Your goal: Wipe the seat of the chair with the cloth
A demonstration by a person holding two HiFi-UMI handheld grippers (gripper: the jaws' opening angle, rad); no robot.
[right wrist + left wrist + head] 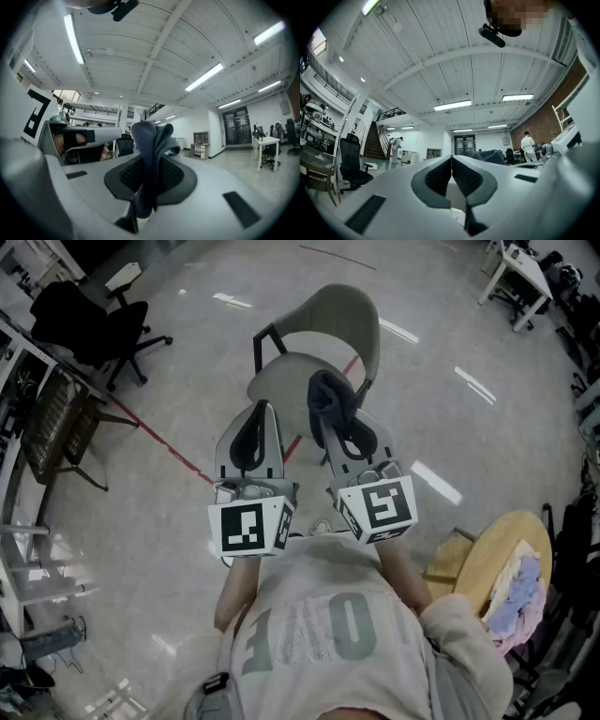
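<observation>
Floor [141, 549]: pale and glossy, crossed by a red line [155, 439] that runs toward the chair.
Chair [345, 320]: beige shell on a dark frame, standing on the floor ahead of the person. Its seat [281, 381] shows just past the tips of both grippers and is partly covered by them.
Office chair [89, 320]: black, well apart at the upper left.
Left gripper [262, 411] [451, 161]: jaws closed, pads meeting at the tips with nothing between them. It is held just beside the right gripper and points at the seat.
Right gripper [323, 423] [151, 171]: jaws clamped on the cloth, aimed at the seat below the backrest.
Cloth [330, 395] [152, 138]: dark grey-blue and bunched, pinched between the right jaws. Its folds stick out beyond the tips. In the head view it lies over the seat, but I cannot tell whether it touches.
</observation>
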